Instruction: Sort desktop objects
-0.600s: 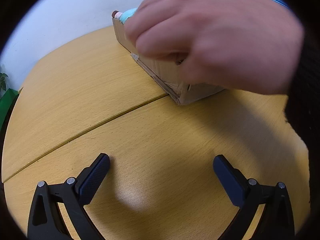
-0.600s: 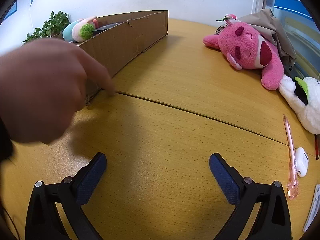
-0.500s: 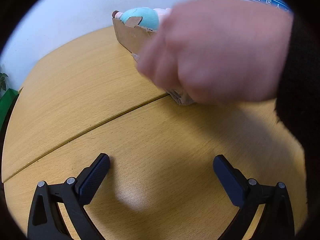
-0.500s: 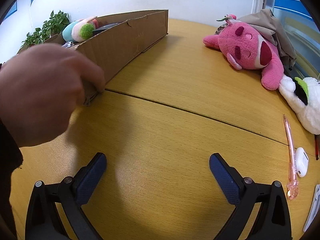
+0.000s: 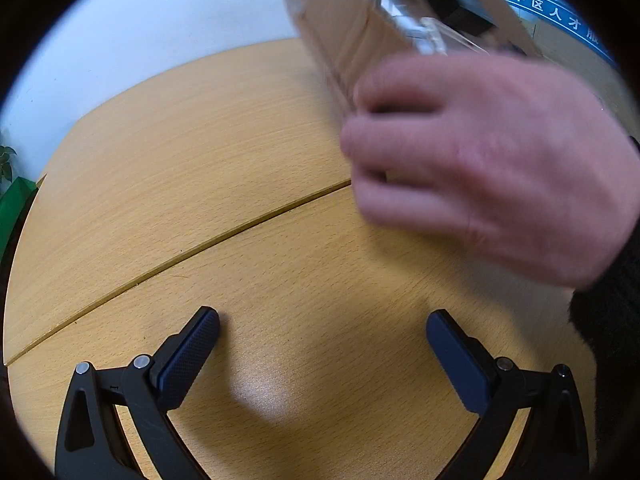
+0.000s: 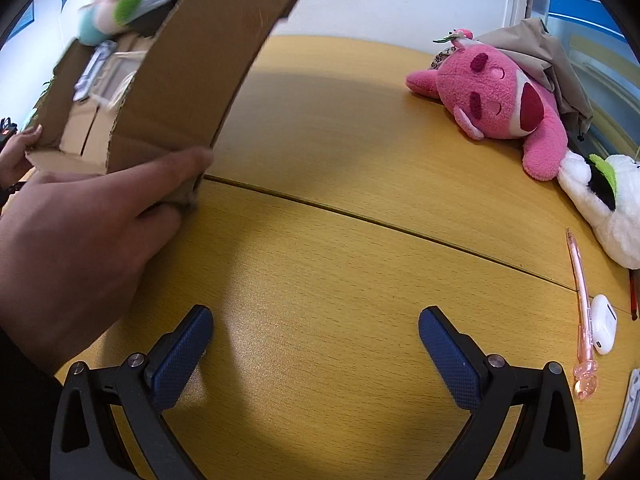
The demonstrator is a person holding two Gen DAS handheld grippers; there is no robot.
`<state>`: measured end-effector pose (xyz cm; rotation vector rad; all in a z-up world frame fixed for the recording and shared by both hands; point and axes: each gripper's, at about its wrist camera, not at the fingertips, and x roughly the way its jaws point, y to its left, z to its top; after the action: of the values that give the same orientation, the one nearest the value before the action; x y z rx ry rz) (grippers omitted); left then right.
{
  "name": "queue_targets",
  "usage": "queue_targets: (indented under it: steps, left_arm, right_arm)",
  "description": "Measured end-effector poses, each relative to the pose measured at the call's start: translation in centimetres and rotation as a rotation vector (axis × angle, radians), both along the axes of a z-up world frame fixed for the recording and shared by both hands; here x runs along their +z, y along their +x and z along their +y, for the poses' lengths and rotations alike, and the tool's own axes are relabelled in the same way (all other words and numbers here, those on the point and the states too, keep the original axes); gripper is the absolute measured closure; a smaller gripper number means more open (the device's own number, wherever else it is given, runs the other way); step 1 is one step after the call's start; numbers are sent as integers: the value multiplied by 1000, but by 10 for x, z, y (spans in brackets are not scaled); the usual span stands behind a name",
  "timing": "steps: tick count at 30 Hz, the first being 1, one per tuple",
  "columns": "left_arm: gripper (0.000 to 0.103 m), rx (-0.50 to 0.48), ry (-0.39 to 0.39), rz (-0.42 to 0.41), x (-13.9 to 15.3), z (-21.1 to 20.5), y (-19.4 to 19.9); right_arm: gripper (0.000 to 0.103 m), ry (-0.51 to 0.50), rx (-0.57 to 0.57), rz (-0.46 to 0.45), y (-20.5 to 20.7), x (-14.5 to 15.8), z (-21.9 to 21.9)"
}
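both grippers, left (image 5: 322,330) & right (image 6: 315,328), sit w/ fingers spread wide, holding nothing, low over the wood surface (image 6: 340,264). a bare hand (image 6: 80,232) tilts the cardboard box (image 6: 192,68) up off it; pink plush (image 6: 504,100), pen (image 6: 580,284) & earbud case (image 6: 604,328) lie far right.

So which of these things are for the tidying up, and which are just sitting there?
For the tidying:
- cardboard box, tipped up by a bare hand
- pink plush
- white plush
- pink pen
- white earbud case

Just there:
- wooden table
- beige cloth behind the pink plush
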<state>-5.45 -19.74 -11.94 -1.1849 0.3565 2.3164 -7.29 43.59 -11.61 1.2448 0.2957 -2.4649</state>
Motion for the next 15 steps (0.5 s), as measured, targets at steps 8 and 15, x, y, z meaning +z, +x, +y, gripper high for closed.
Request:
queue_targets:
  steps: [8, 15]
  left_arm:
    - [0, 0, 0, 1, 0, 0, 0]
    - [0, 1, 0, 1, 3, 0, -1]
  right_arm:
    - [0, -2, -1, 1, 4, 1, -1]
    - [0, -2, -1, 0, 5, 4, -2]
